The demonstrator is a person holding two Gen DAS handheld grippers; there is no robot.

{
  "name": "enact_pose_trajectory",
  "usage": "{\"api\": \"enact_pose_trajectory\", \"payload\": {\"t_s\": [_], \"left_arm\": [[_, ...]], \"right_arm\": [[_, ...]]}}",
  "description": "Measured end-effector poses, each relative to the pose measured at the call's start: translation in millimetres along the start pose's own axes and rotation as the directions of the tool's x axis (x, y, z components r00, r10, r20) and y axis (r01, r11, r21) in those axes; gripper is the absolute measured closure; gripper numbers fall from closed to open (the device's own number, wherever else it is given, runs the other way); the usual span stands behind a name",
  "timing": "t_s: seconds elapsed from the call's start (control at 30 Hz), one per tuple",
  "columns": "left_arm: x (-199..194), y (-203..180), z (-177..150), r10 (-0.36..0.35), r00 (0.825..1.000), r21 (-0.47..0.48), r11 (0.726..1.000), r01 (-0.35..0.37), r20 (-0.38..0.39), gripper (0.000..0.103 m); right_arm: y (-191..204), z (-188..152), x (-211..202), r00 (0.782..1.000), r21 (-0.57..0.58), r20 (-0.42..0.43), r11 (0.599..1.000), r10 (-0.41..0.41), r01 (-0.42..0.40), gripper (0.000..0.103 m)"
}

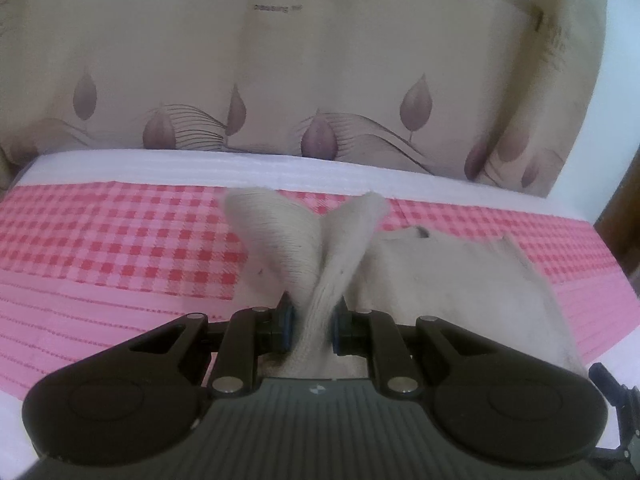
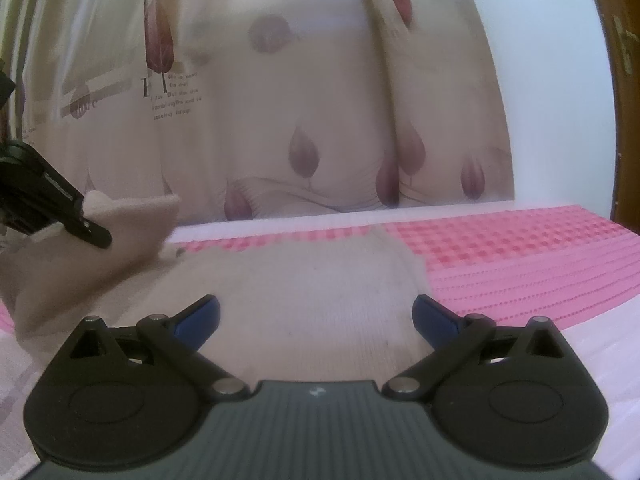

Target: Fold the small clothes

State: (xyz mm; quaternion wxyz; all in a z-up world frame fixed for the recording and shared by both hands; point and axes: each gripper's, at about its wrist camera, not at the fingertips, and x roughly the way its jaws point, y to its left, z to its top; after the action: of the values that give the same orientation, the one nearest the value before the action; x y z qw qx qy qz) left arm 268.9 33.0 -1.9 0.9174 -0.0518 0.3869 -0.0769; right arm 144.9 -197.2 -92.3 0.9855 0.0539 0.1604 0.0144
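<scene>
A small beige knitted garment (image 2: 304, 296) lies on a pink checked cloth (image 2: 520, 248). My left gripper (image 1: 314, 326) is shut on a bunched edge of the garment (image 1: 332, 248) and holds it lifted above the cloth. That gripper also shows at the left of the right wrist view (image 2: 86, 226), with the raised fold (image 2: 132, 220) in it. My right gripper (image 2: 316, 318) is open and empty, low over the flat part of the garment, with its blue fingertips (image 2: 200, 316) on either side.
A beige curtain with a purple leaf print (image 1: 320, 80) hangs just behind the surface. A white strip (image 1: 200, 164) borders the pink cloth (image 1: 100, 240) at the back. A white wall (image 2: 560, 100) and a brown wooden frame (image 2: 628, 80) stand at the right.
</scene>
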Motion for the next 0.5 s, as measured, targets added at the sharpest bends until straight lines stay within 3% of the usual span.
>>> {"api": "enact_pose_trajectory", "payload": {"t_s": [0.17,0.27,0.37,0.5], "left_arm": [[2,-2,-2,0.000,1.000,-0.010,1.000,0.000,-0.006,0.086],[0,0,-1,-0.010,1.000,-0.022,1.000,0.010,-0.004,0.086],[1,5,-1,-0.021,1.000,-0.041,0.999,0.021,-0.007,0.086],[1,12,-1,-0.035,0.999,-0.069,0.997,0.034,-0.001,0.086]], "right_arm": [[-2,1,-3,1.000,0.030,-0.001,0.999,0.016,-0.016,0.000],[-11,10,-3,0.989,0.150,-0.028,0.979,0.147,-0.141,0.000],[-15,24,3,0.952,0.294,-0.033,0.913,0.305,-0.282,0.000],[-5,44,26,0.895,0.413,-0.058,0.826,0.443,-0.382,0.000]]}}
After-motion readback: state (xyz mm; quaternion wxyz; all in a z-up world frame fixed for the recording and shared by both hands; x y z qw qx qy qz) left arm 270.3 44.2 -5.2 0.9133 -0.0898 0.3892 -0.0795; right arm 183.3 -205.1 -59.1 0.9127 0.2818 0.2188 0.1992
